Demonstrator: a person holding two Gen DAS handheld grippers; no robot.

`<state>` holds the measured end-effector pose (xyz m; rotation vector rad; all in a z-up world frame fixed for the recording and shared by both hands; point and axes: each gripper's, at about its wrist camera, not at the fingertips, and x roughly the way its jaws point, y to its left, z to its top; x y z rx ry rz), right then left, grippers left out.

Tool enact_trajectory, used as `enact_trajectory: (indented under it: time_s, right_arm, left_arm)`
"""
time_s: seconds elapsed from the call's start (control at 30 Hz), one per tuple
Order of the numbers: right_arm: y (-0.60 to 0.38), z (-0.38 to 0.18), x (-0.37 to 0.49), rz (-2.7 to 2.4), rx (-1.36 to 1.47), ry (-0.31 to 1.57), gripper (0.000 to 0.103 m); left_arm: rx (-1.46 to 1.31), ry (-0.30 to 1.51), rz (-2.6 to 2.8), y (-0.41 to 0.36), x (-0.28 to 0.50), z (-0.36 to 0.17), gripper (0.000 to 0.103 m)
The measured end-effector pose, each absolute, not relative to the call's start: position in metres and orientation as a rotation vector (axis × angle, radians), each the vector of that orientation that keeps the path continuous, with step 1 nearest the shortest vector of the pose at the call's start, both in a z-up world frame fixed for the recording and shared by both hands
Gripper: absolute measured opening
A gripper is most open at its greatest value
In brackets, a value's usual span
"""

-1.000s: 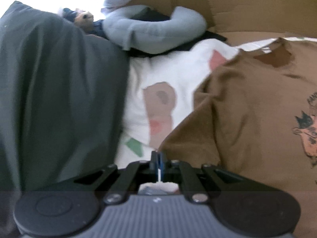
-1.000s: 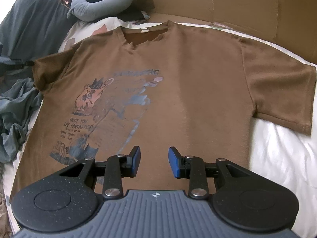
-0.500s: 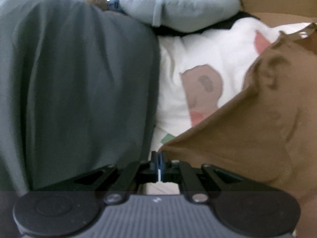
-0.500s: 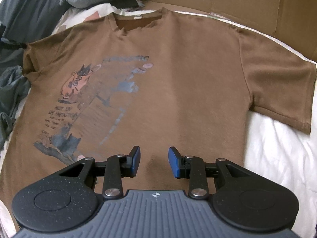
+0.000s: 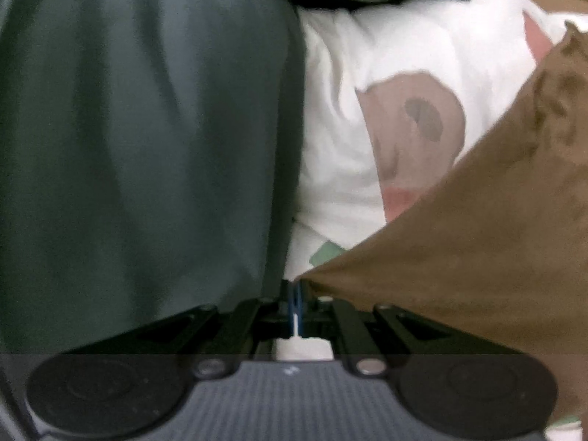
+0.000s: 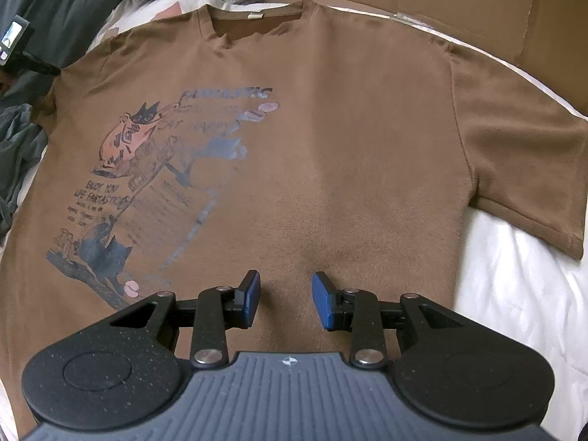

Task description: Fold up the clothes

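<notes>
Two tools worked one brown T-shirt (image 6: 330, 154), spread face up across the white bed (image 6: 514, 294).

At the bed's left edge the left tool (image 5: 295, 296) was clamped shut, seemingly on the shirt's sleeve corner, though blur hid the exact bite; the cloth ran taut from it past a dark grey garment (image 5: 139, 147). The right tool (image 6: 286, 299) hung over the lower middle of the shirt, jaws part open and holding nothing. A pull on that one pinched corner could drag the whole shirt askew or slip free, since nothing pinned the body down. The print read "FANTASTIC" and "ENJOY YOU LIFE FANTASTIC", or something close; smaller lines were illegible.
</notes>
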<state>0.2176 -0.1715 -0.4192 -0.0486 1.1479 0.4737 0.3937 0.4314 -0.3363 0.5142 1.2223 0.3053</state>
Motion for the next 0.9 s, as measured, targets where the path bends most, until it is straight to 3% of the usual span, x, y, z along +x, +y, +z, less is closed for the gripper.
enact_trajectory:
  time_s: [0.37, 0.6, 0.77, 0.9]
  right_arm:
    - [-0.171, -0.423, 0.219, 0.482, -0.064, 1.158, 0.038]
    - [-0.172, -0.420, 0.217, 0.488, -0.040, 1.151, 0.039]
    - [-0.170, -0.418, 0.214, 0.500, -0.036, 1.140, 0.039]
    - [-0.171, -0.415, 0.211, 0.494, -0.026, 1.130, 0.039]
  left_arm:
    - [0.470, 1.314, 0.330, 0.437, 0.397, -0.384, 0.004]
    - [0.358, 1.298, 0.368, 0.449, 0.380, -0.352, 0.009]
    - [0.313, 1.297, 0.347, 0.441, 0.356, -0.330, 0.026]
    - [0.281, 1.295, 0.332, 0.434, 0.336, -0.317, 0.029]
